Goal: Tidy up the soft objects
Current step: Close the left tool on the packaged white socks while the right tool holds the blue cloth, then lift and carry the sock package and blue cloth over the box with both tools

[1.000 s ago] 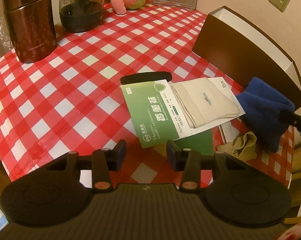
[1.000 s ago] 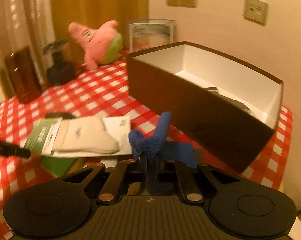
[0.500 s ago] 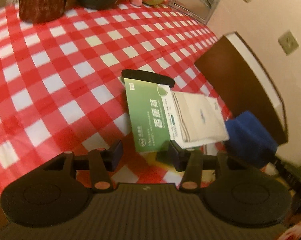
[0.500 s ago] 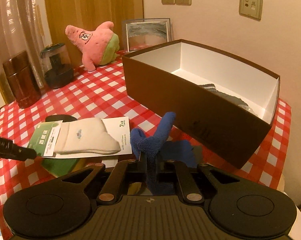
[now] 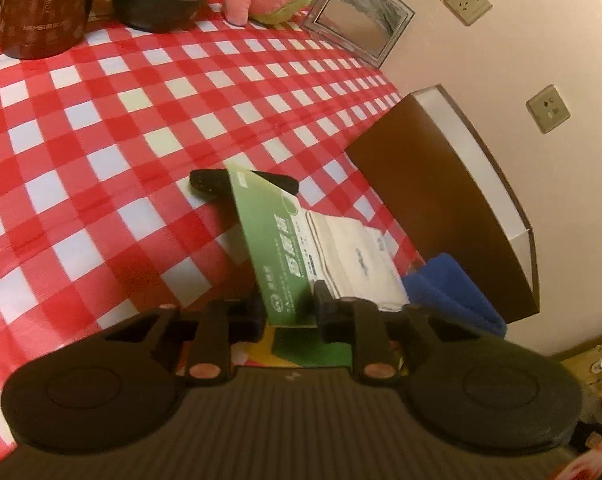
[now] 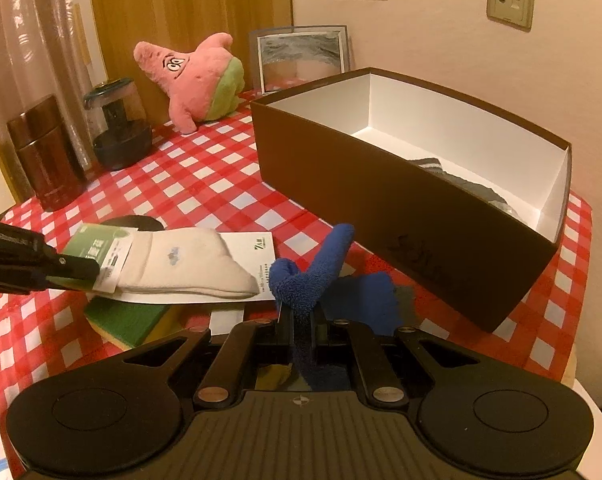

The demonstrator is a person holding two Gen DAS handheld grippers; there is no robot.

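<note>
Fingers of the left gripper (image 5: 289,312) straddle the green end of a packaged pair of white socks (image 5: 325,248), the card lifted on edge off the checked tablecloth (image 5: 101,128); the jaws look nearly closed on the card, though whether they have full purchase cannot be told from these views. From the right wrist camera the same pack (image 6: 181,260) hangs level above a green sponge (image 6: 125,320), pinched at its far end by the left tool. The right gripper (image 6: 301,320) is clamped tight on a blue sock (image 6: 313,276), whose free end curls up just short of the brown box (image 6: 401,216), where a dark striped sock (image 6: 461,184) already lies. Doing this step well likely means gripping the stiff card squarely, not its corner, keeping the pack flat so it does not swing, and carrying the blue sock over the near wall before letting go. Compared with a second ago, the left jaws, then wide apart and short of the pack lying flat, have closed in around its green end and raised it; the right gripper's hold on the blue sock is unchanged, while its view has risen to show more of the box floor.
</note>
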